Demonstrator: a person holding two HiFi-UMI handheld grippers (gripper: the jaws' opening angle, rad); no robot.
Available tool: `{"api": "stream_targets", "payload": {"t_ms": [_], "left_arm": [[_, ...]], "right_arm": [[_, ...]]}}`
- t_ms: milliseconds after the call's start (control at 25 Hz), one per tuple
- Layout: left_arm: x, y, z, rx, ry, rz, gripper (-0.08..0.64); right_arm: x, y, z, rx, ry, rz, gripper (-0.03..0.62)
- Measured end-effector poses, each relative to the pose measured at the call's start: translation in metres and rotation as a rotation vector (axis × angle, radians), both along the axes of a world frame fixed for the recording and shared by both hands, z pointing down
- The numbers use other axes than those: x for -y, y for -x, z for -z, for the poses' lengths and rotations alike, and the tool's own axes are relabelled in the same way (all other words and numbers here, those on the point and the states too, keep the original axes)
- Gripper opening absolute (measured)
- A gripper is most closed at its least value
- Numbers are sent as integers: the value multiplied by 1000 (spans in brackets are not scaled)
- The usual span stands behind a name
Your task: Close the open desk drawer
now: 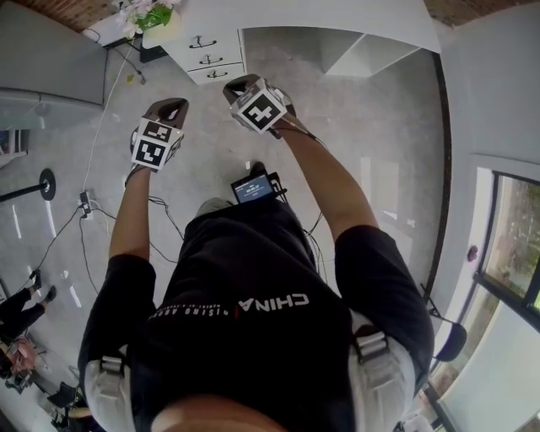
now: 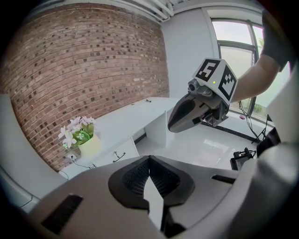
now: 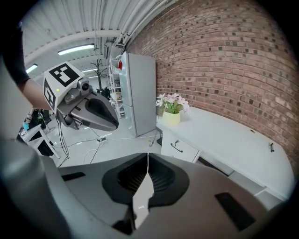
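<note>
Drawer [image 1: 207,57] under desk [image 1: 337,17]: left gripper [image 1: 168,107], right gripper [image 1: 241,85] both pressed together, empty, short of desk; flat push on front advised.

Drawer stack [image 1: 207,53]: white, three fronts one above the other, each with a dark bow handle [image 1: 201,40], set under the end of a white tabletop [image 1: 278,13]. It stands ahead of both tools and well apart from them, just beyond the tip of the left tool [image 1: 171,107] and ahead-left of the right tool [image 1: 239,84]. In the left gripper view one front [image 2: 122,151] shows above the tool body, and in the right gripper view one front [image 3: 184,150] likewise. Which front stands out from the rest cannot be determined.
</note>
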State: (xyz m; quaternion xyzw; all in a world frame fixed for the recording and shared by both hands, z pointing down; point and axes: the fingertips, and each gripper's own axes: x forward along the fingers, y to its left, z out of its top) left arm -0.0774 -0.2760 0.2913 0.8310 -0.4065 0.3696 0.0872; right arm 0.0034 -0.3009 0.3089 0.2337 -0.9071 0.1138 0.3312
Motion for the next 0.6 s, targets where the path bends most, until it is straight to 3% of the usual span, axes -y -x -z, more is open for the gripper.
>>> {"api": "stream_targets", "payload": {"t_ms": [240,600], "left_arm": [[-50,-4,18,-17,-57,6,12],[-184,-6,13,-40,-69,13,12]], "right_arm": [[-49,-11,12,-28,-60,-13,17],[-186,-9,14,-68,-96,9,17]]}}
